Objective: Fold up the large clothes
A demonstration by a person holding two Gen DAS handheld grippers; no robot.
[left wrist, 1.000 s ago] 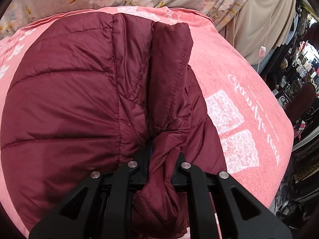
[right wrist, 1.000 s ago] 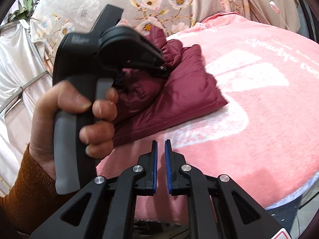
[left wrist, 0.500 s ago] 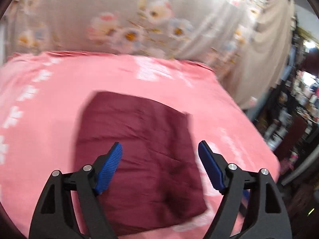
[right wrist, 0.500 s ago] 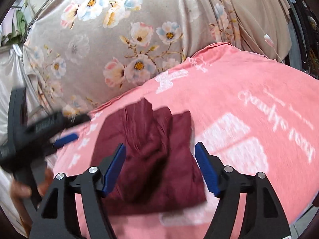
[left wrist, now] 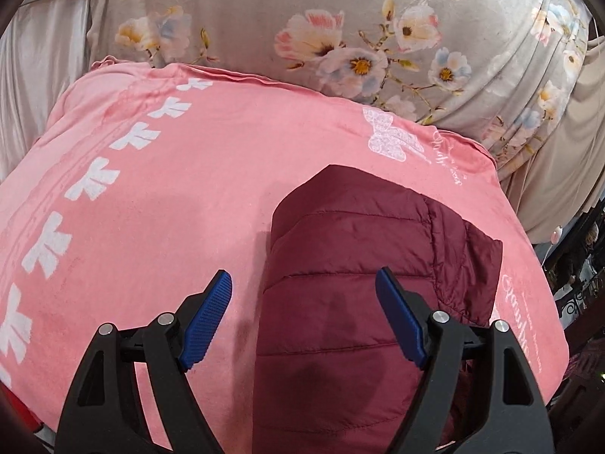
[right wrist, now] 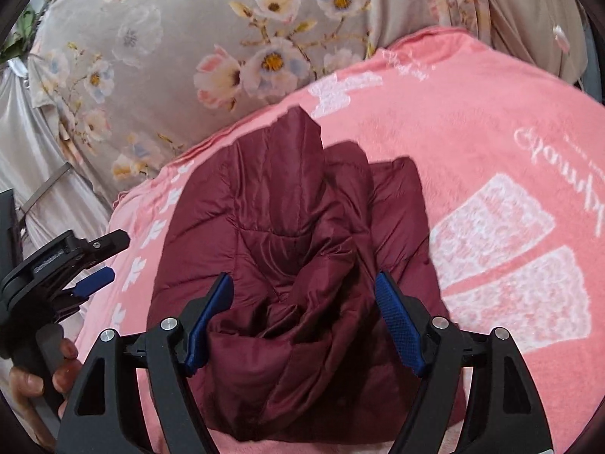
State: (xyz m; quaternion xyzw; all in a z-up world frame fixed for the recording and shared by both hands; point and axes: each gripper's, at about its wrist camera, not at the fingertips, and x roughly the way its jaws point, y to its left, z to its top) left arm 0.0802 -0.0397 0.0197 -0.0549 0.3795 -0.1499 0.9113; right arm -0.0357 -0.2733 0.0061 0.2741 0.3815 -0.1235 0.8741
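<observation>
Both your grippers released and backed off | left gripper (left wrist: 302,317) and right gripper (right wrist: 302,317) jaws gaped wide, empty (right just narrowed slightly) | jacket (right wrist: 302,246) lay bunched at 12 o'clock; you needed to flatten its loose sleeve before the next fold.

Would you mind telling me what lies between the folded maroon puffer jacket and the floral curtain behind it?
Only bare pink blanket lies between the maroon puffer jacket and the floral curtain, shown clearest in the left wrist view.

Both tools let go; the folded jacket (left wrist: 351,302) lies free.
</observation>
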